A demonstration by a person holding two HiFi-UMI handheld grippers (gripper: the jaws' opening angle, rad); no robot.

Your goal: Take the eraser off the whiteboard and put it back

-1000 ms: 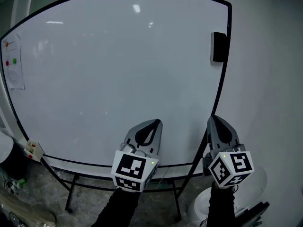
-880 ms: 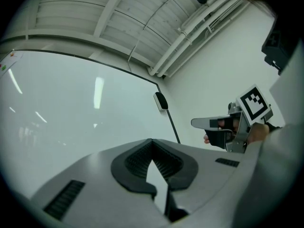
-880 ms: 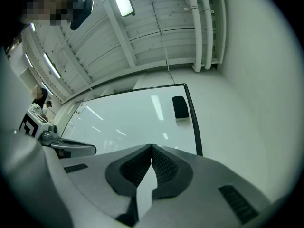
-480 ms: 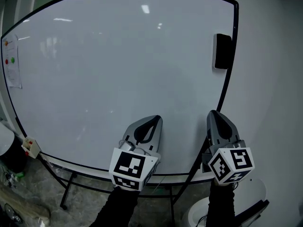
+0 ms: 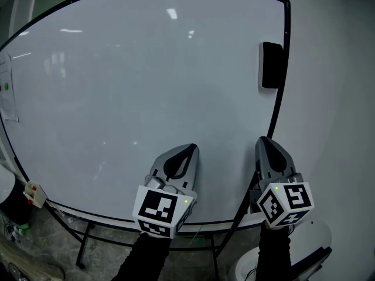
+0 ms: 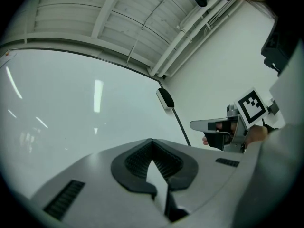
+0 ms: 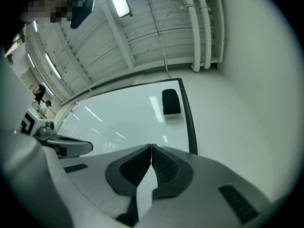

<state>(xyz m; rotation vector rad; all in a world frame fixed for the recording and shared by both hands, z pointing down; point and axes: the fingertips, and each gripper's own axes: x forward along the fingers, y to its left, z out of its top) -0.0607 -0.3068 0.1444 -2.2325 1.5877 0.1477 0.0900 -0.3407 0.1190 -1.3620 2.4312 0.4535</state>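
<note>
Eraser sits upright by the right edge of the whiteboard, well above the left claw and right claw, both pressed together on nothing; a paper sheet hangs at the left edge.

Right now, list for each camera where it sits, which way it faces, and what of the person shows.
Head view: on the head, facing the whiteboard, eraser at its right edge; sleeves, left claw, right claw show.
Left gripper view: on the left claw, looking up along its shut jaws at the whiteboard; right claw shows at right.
Right gripper view: on the right claw, looking up along shut jaws; left claw shows at left.
Shared: all see the eraser.
</note>
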